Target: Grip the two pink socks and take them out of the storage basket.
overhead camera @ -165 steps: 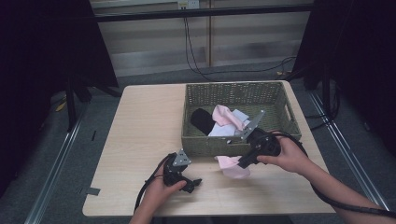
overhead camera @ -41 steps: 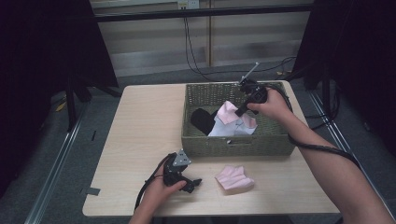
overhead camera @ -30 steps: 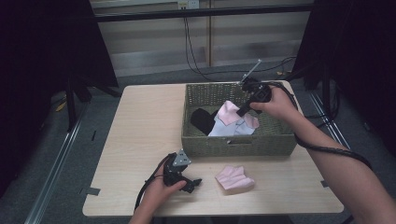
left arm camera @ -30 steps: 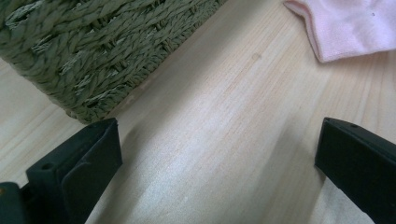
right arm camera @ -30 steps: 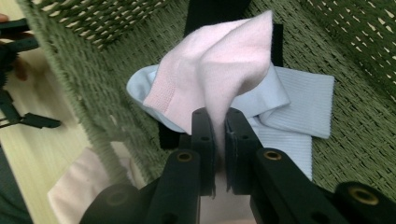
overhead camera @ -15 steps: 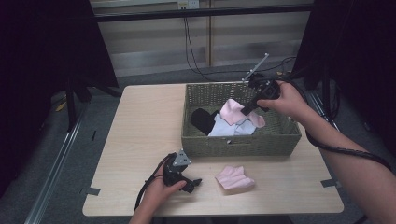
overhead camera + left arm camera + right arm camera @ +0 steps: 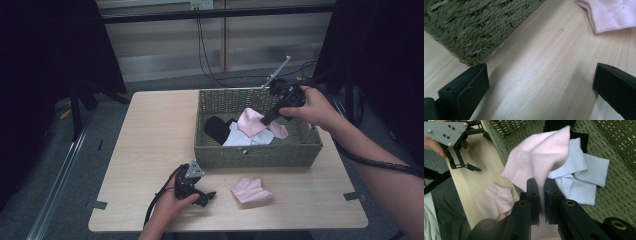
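The woven basket (image 7: 257,152) is taken as the landmark. On the near side of it, on the bare table (image 7: 150,130), the left gripper (image 7: 204,196) is rested in a hand, with its jaws spread wide and nothing between them; in the left gripper view the near wall of the basket (image 7: 471,27) is seen just beside one jaw. Also on the near side, a little toward the right, a folded pink sock (image 7: 251,191) is laid flat on the wood, apart from the basket wall.

Above the far right part of the basket, the right gripper (image 7: 266,120) is held with its jaws pressed together on a second pink sock (image 7: 541,157). This sock is lifted; its long axis hangs down from the jaws toward the basket floor, over a white sock (image 7: 584,177) and a black one (image 7: 217,128) that lie inside.

It is judged that the lifted sock belongs with the folded one. That one lies toward the person from the right gripper, across the near wall, so the wall must be cleared. The left gripper is the nearer to it.
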`<action>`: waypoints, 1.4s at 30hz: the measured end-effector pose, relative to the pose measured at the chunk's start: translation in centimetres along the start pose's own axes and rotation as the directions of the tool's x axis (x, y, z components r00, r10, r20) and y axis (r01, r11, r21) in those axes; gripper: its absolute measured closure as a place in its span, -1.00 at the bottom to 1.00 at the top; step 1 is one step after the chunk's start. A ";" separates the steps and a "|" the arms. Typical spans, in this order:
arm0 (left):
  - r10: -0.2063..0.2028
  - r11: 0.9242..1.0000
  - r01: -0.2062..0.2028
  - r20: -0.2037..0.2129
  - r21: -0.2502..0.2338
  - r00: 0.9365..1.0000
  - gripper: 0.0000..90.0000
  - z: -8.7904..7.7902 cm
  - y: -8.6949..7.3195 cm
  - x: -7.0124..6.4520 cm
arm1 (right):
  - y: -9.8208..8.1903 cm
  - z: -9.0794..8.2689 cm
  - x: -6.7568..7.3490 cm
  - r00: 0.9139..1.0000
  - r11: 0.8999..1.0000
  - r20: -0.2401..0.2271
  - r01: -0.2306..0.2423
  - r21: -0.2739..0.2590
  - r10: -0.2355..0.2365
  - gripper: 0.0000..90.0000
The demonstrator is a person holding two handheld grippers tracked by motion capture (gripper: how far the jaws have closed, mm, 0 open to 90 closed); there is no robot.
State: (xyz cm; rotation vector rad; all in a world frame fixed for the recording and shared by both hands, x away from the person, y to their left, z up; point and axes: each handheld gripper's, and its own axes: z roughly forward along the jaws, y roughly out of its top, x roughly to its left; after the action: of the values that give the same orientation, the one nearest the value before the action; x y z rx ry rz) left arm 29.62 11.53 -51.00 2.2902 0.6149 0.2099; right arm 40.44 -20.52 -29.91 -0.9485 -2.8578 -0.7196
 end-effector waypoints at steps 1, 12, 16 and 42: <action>0.000 1.000 0.000 0.000 0.000 1.000 -1.00 0.0 0.0 0.0 | 0.0 -0.1 0.1 1.000 1.000 -0.004 0.006 -0.003 -0.006 0.86; 0.000 1.000 0.000 0.001 -0.001 1.000 -1.00 0.0 0.0 0.0 | -0.6 -1.1 1.9 0.998 0.999 -0.031 0.047 -0.015 -0.048 0.86; 0.000 1.000 0.000 0.001 -0.001 1.000 -1.00 0.0 0.0 0.0 | -0.9 -1.3 2.7 0.996 0.997 -0.044 0.074 -0.018 -0.074 0.86; 0.000 1.000 0.000 -0.001 0.000 1.000 -1.00 0.0 0.0 0.0 | -3.5 -0.5 6.6 0.978 0.985 -0.120 0.168 -0.038 -0.171 0.85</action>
State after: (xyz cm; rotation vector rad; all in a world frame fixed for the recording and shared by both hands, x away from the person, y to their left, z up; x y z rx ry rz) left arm 29.61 11.52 -51.00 2.2901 0.6155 0.2103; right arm 32.97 -19.56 -29.70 -0.6431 -2.8508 -0.8028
